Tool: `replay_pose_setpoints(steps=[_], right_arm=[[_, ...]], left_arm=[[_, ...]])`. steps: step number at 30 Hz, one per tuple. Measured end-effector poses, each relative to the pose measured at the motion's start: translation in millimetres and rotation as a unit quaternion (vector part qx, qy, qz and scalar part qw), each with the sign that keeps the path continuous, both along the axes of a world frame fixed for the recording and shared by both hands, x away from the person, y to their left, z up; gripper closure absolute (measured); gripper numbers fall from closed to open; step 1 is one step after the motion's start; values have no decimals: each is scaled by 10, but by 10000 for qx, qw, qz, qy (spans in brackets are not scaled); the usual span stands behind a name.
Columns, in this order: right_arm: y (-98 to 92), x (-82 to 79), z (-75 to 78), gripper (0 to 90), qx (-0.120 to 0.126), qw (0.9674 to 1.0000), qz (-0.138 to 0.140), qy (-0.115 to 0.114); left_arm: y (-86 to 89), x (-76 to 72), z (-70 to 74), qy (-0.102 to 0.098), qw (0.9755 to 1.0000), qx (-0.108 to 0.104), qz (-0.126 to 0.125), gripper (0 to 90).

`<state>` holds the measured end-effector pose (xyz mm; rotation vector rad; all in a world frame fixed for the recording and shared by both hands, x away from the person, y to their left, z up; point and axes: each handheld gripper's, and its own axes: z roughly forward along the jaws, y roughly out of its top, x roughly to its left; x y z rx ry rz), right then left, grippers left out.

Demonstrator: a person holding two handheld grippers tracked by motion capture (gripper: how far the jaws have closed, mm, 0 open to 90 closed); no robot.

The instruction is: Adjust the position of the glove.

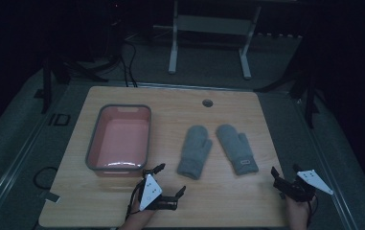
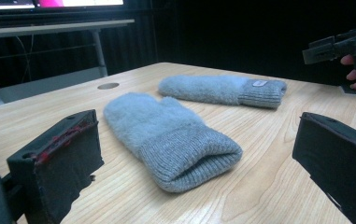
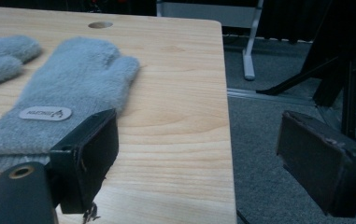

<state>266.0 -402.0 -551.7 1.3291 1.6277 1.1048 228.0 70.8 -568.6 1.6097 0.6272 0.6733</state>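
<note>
left gripper point(image 1: 170, 180), right gripper point(image 1: 285, 173), jaws apart

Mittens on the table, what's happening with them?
A person holds a gripper in each hand near the table's front edge. Two grey mittens lie flat on the wood, the left mitten and the right mitten, beside a pink tub. The left gripper and the right gripper are both open, touching neither mitten.

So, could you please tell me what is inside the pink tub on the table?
The pink tub holds nothing: its bare pink floor shows, with a glint of light near the front. The near wall hides a thin strip of floor. Both mittens lie outside it.
</note>
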Motion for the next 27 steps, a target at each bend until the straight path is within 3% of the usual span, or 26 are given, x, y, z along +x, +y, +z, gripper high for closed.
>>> replay_pose_setpoints(steps=[4,6,9,12,15,18,21,24,27], right_arm=[[29,-8,69,115,-12,9999,156,-13],[70,-39,178,113,43,9996,227,-177],[155,-61,354,113,-141,9987,355,-326],[224,-39,529,134,106,9979,636,-77],[309,-2,694,138,384,9960,801,-40],[455,69,821,131,349,9950,931,56],[668,134,908,109,343,9890,1434,87],[905,201,939,126,153,9836,1789,160],[1155,301,934,158,133,9757,2174,235]], left_arm=[[3,0,0,22,10000,-25,-2,12],[7,0,-2,11,10000,-44,-18,12],[9,2,-2,15,10000,-57,-28,12],[10,3,-2,16,10000,-62,-34,12],[7,1,-3,14,10000,-70,-64,12],[5,-3,-3,-5,10000,-54,-76,12],[6,-1,-3,5,9999,-68,-85,12],[7,1,-3,19,9999,-81,-95,13],[7,1,-3,14,9999,-79,-95,13]])
